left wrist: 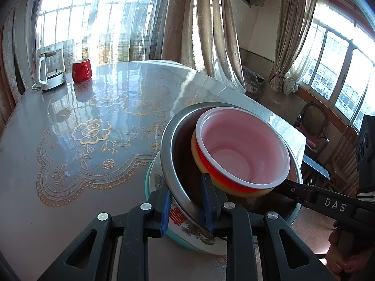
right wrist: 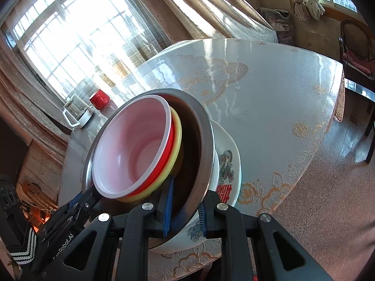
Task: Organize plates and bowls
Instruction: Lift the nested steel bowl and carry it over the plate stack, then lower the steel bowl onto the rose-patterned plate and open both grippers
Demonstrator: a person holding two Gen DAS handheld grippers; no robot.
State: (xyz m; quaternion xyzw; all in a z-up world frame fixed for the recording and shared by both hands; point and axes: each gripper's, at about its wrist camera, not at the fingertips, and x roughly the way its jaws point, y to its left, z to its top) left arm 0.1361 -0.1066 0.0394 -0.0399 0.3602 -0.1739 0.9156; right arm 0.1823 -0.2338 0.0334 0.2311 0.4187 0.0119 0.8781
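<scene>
Item 1 – stack of nested dishes, held between both tongs at the desk's near edge.
- Bottom: white enamel basin (left wrist: pixel 187 224) w/ teal rim, red double-happiness mark & flower print on outer wall.
- In it: steel bowl (left wrist: pixel 173 161), wide flat rim, dark inside.
- In that: yellow bowl (left wrist: pixel 199 157), only its rim & upper wall showing, w/ red bowl (left wrist: pixel 241 149) (white rim, pinkish-white inside) seated in it. Plastic pair sits tilted, leaning toward left tongs' side of the steel bowl.

Item 2 – left tongs (left wrist: pixel 187 208): nearly closed, blue pads clamped over the rims of steel bowl + enamel basin; one pad inside the steel bowl, other on basin's outer wall.

Item 3 – right tongs (right wrist: pixel 184 210): nearly closed, same kind of grip on the stack's opposite side; inner pad just below the yellow bowl's rim, outer pad on basin wall by the red mark. Seen from left cam, its black finger reaches in under the red bowl.

Item 4 – desk (left wrist: pixel 105 107): glossy top over lace cloth w/ gold flower pattern. Stack's underside vs. desk: contact can't be told.

Item 5 – beyond left tongs, far desk end, well apart from stack: red mug (left wrist: pixel 81 70); glass kettle (left wrist: pixel 50 69), white handle, just beside mug.
</scene>
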